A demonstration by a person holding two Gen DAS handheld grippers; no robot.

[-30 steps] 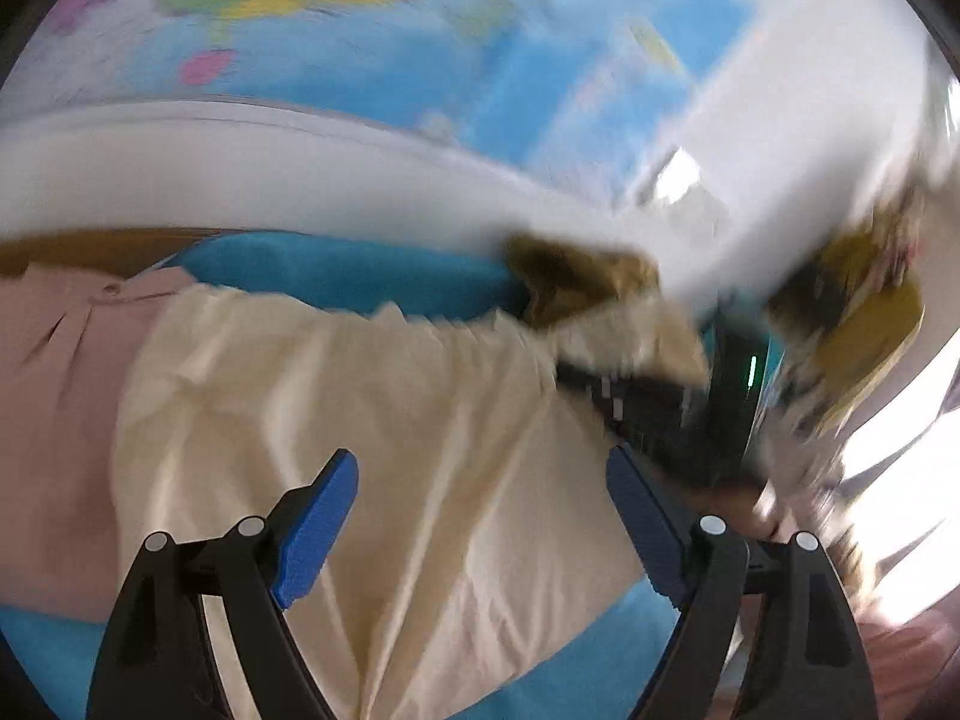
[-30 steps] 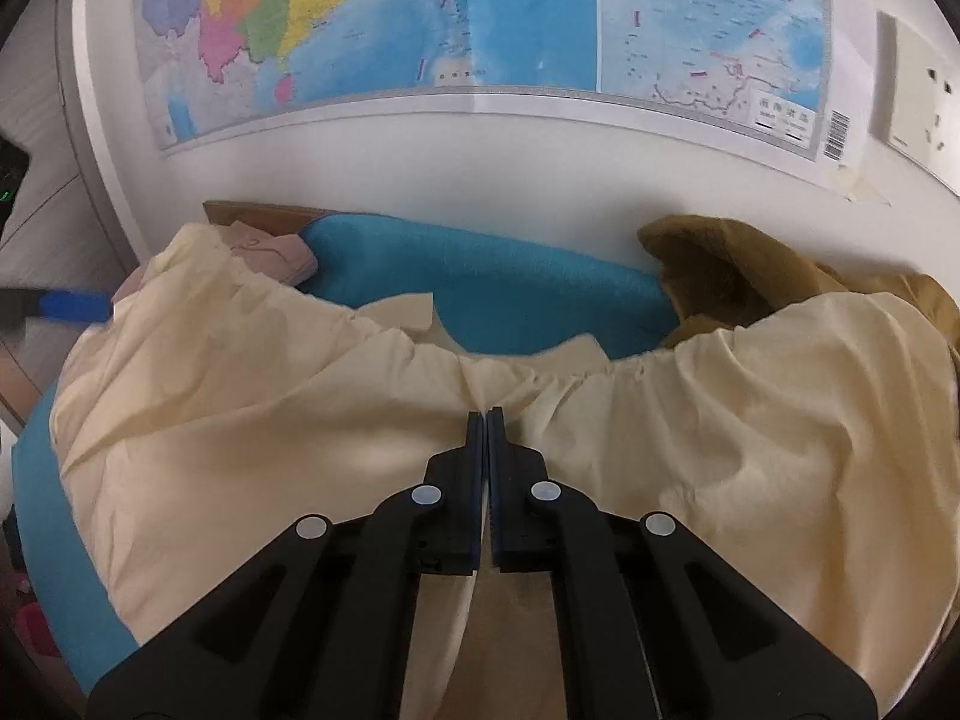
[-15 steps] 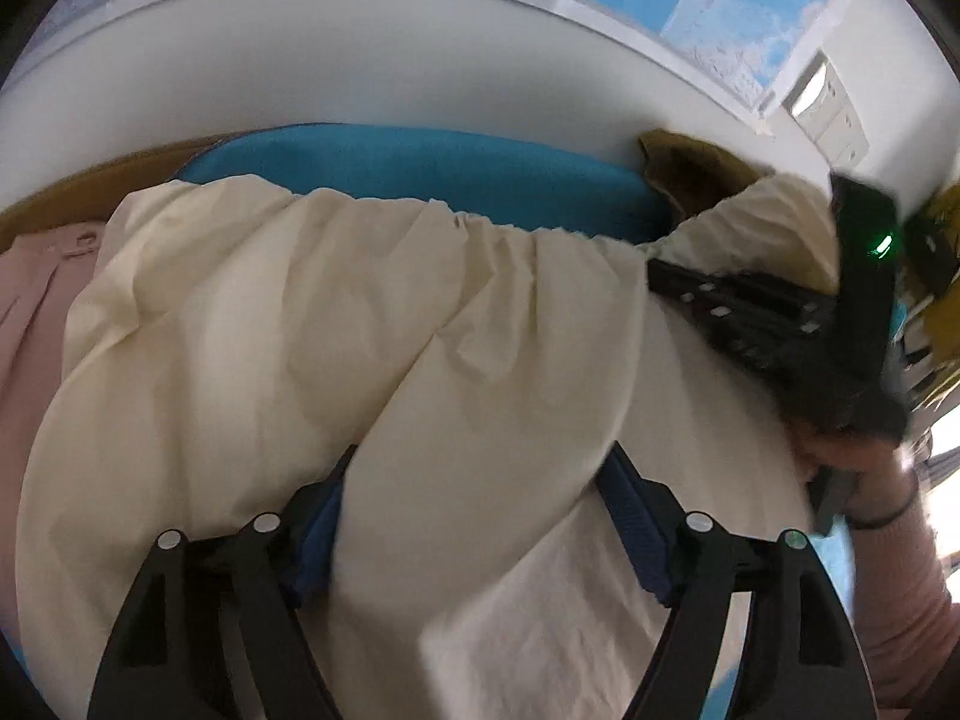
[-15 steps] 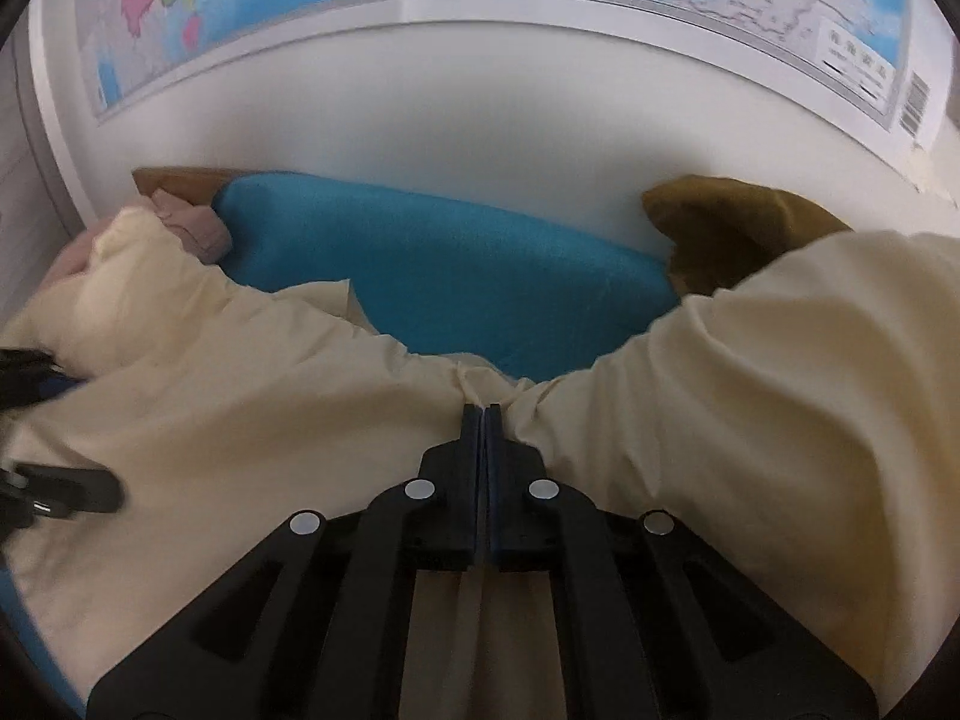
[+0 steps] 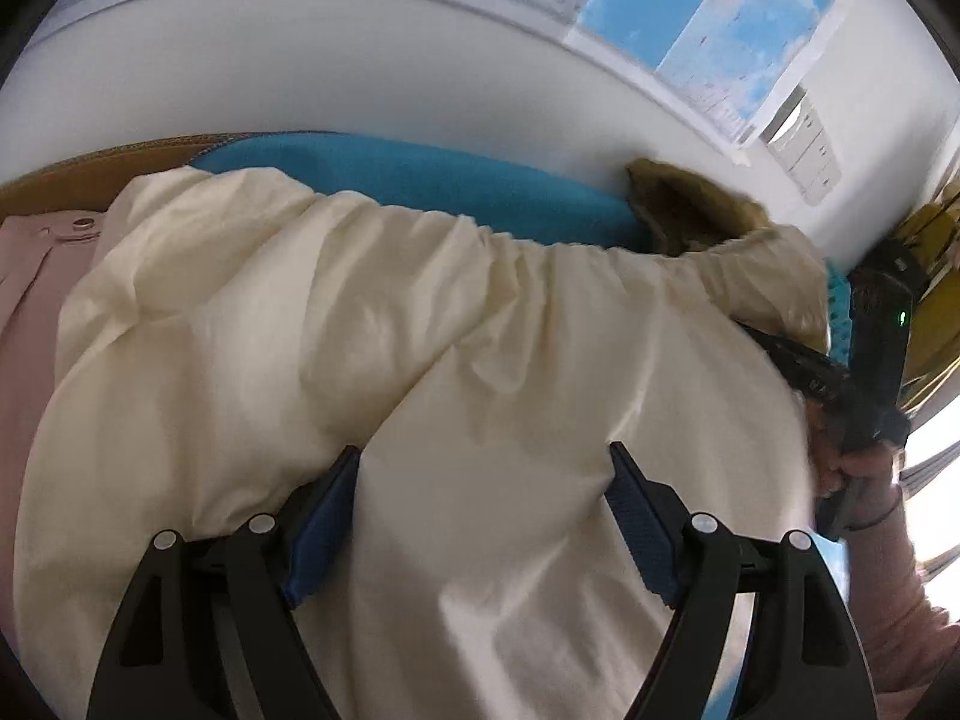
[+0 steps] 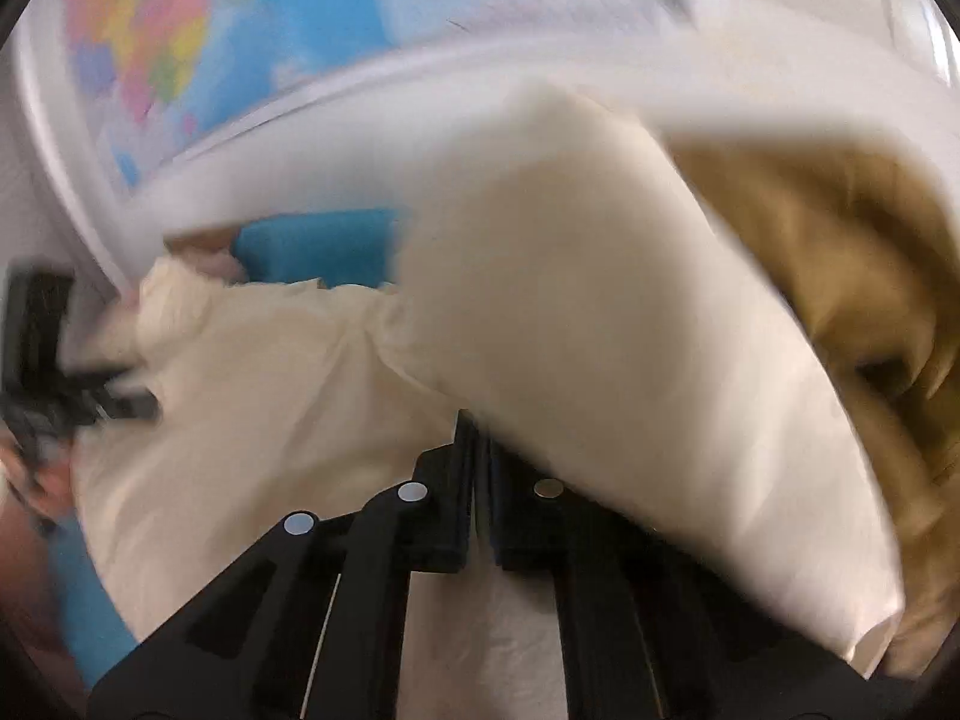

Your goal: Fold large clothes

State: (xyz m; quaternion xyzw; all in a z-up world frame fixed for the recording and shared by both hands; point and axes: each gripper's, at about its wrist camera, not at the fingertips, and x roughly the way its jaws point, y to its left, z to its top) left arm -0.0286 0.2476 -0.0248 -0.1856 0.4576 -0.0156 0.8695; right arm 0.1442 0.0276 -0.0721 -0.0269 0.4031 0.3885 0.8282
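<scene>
A wall map point(image 5: 708, 18) is hanging on the white wall far ahead of both grippers, above the table. A blue mat point(image 5: 420, 174) is covering the table ahead of the left gripper point(image 5: 480, 480), and the cream garment point(image 5: 336, 324) is spreading over it, filling the space directly beneath and ahead of that gripper. Its jaws are standing wide apart, pressing down with a ridge of cream cloth bulging between them. A mustard garment point(image 6: 840, 276) is lying to the right of the right gripper point(image 6: 477, 438), a pink garment point(image 5: 30, 312) to the left of the left one. The right gripper is staying clamped together on a fold of the cream garment, which is draping over its right finger.
</scene>
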